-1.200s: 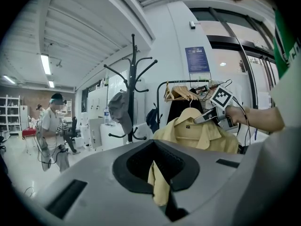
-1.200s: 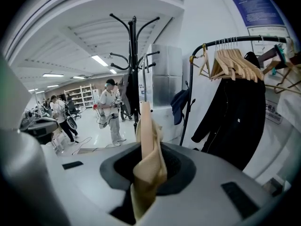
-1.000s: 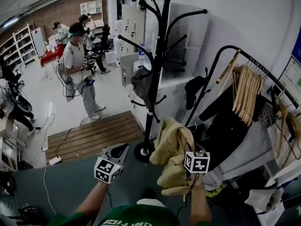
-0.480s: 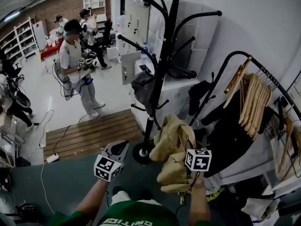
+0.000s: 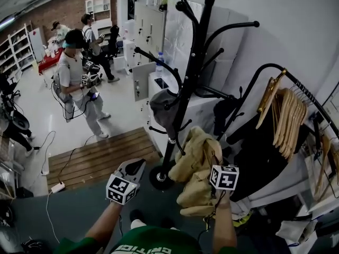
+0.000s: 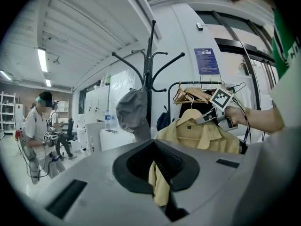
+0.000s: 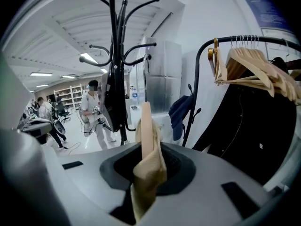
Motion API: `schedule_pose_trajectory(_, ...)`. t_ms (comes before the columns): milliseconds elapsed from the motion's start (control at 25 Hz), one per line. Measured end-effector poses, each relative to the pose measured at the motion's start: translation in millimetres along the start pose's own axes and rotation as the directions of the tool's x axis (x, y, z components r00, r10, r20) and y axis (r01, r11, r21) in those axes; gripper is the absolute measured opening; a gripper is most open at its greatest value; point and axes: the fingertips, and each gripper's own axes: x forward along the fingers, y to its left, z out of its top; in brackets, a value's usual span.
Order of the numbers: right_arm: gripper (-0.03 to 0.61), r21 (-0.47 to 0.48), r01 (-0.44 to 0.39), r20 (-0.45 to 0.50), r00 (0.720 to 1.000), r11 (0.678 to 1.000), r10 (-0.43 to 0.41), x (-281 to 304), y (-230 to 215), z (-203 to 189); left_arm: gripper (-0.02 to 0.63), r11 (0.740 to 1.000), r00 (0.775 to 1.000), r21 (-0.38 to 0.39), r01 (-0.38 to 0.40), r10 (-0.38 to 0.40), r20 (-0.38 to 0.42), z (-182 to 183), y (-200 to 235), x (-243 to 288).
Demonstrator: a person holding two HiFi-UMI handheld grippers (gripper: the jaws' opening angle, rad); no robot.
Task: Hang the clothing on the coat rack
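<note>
Two tongs are up in front of me, and neither has shifted much over the last second. My right tongs stay clamped on the pale wooden hanger and the fabric wrapped round it. That fabric belongs to the yellow shirt, which hangs bunched just beside the pole of the black coat rack and is not yet on a hook. My left tongs hover to the shirt's left, clear of it. Their jaws stand a little apart with nothing held; the shirt only shows through the gap, further off. A grey cap hangs on one of the rack's lower hooks. What has changed is my view: the rack leans further right in it, and the person behind stands further left. The garment rail with its wooden hangers stands right of the shirt.
</note>
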Motion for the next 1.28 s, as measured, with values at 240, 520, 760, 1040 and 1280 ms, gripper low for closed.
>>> schedule_pose_trajectory(240, 0.071, 0.015, 0.036, 0.015, 0.999, 0.999, -0.037, 13.3, 3.9, 23.2, 0.005, 1.000, 1.000, 0.005, 0.009, -0.009, 0.006, 4.0, 22.9, 1.7)
schedule_pose_trajectory(520, 0.071, 0.000, 0.056, 0.039, 0.998, 0.998, -0.056, 23.0, 13.7, 64.8, 0.005, 1.000, 1.000, 0.020, 0.022, -0.022, 0.002, 6.9, 38.3, 5.5)
schedule_pose_trajectory(760, 0.071, -0.029, 0.056, 0.063, 0.997, 0.998, -0.054, 33.2, 21.0, 105.0, 0.005, 0.999, 0.999, 0.024, 0.036, -0.036, 0.001, 8.0, 45.3, 10.0)
schedule_pose_trajectory(1040, 0.071, -0.051, 0.057, 0.056, 0.997, 0.997, -0.054, 49.5, 32.0, 133.6, 0.005, 0.999, 0.999, 0.016, 0.043, -0.043, -0.002, 5.2, 50.1, 11.6)
schedule_pose_trajectory(1280, 0.071, -0.078, 0.070, 0.035, 0.997, 0.994, -0.068, 63.3, 37.6, 147.3, 0.005, 0.999, 1.000, 0.005, 0.031, -0.031, -0.001, 1.9, 58.1, 9.3)
